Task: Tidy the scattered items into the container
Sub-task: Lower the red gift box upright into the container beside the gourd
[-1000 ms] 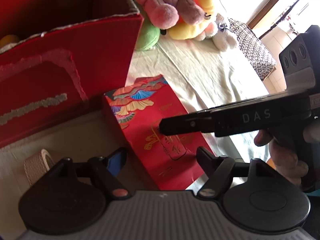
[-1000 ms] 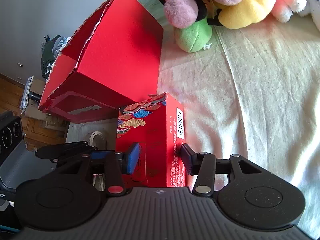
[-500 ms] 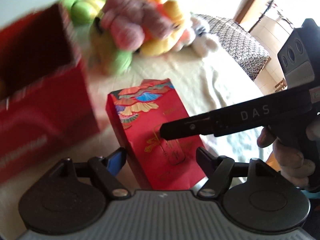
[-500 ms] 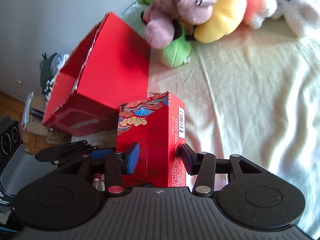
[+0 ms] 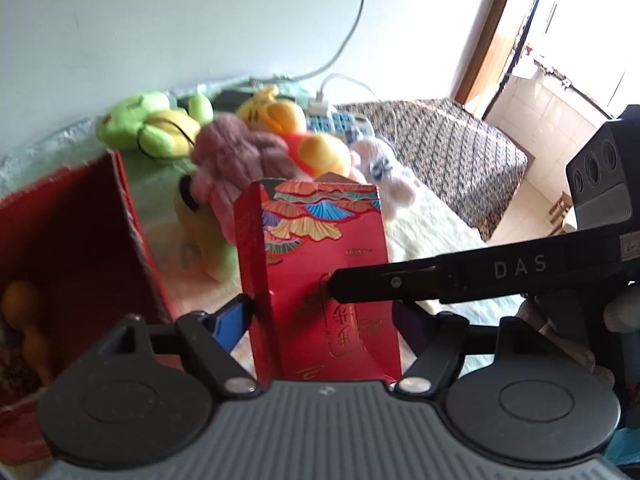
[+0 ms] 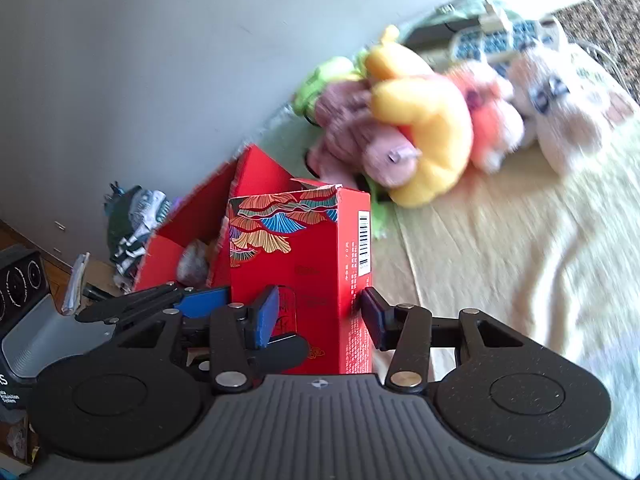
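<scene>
- red patterned carton (image 6: 304, 276), upright, fan print at top, barcode on its narrow side; sits between the fingers of both grippers, raised off the cream bedsheet (image 6: 520, 248)
- right gripper (image 6: 316, 312): jaws partway closed and clamped on the carton, blue pad on its printed face, the other pad on the barcode side
- left gripper (image 5: 324, 320): jaws wide, carton between them; blue pad touches its left edge, far pad looks against the right side but is partly hidden, so the grip reads as holding, not fully certain
- in the left wrist view the right gripper's black finger (image 5: 440, 276) crosses the carton face from 3 o'clock; person's hand (image 5: 560, 320) behind it, blurred
- red container box (image 5: 92, 240) at 9 o'clock of the carton, just beside it, top open, torn rim; inside, a yellowish object (image 5: 24, 312) and something dark, too blurred to name
- right wrist view: same box (image 6: 188, 240) behind carton at 10 o'clock, a greyish lump (image 6: 194, 264) inside
- plush toys (image 5: 248, 148) piled at 12 o'clock beyond the carton: green, mauve, yellow, orange, white
- power strip (image 6: 504, 40) and cables by the wall behind the toys
- clutter (image 6: 132, 224) on floor past the box
</scene>
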